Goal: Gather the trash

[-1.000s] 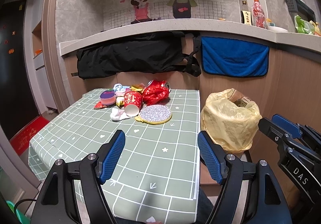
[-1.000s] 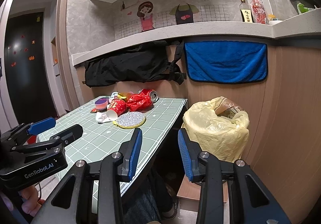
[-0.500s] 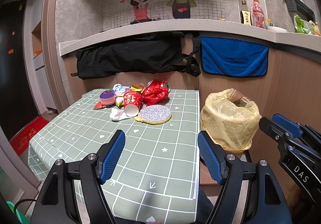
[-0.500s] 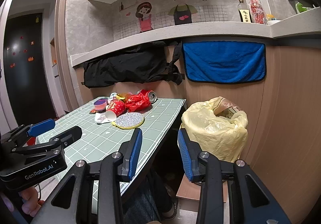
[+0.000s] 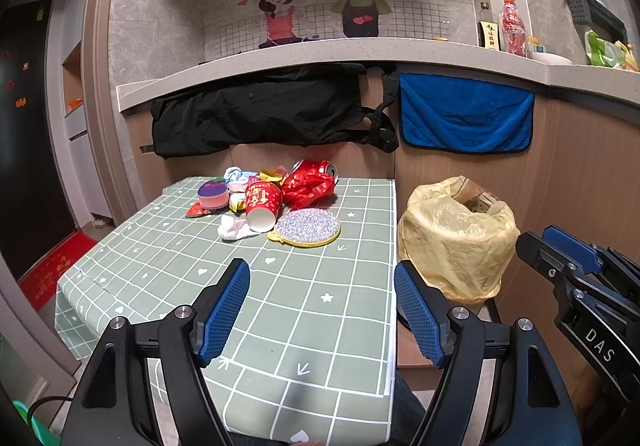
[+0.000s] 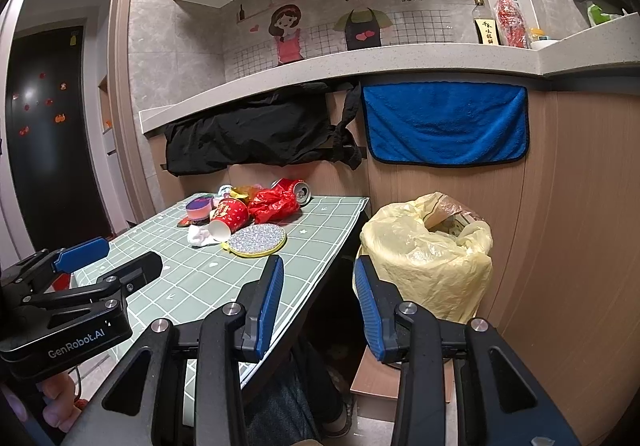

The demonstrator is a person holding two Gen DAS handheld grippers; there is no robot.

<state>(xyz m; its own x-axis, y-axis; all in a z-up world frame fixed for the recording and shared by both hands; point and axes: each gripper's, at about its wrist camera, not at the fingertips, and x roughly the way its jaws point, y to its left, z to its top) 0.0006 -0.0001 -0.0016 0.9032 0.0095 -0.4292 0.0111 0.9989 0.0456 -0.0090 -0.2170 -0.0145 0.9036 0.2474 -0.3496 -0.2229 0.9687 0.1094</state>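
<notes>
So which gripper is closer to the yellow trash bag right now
Right. The right gripper hangs just in front of the yellow trash bag, beside the table edge. The left gripper is over the table's near end, with the bag off to its right.

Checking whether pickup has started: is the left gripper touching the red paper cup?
Apart. The left wrist view shows the left gripper open and empty, with bare tablecloth between it and the red paper cup in the trash pile.
</notes>
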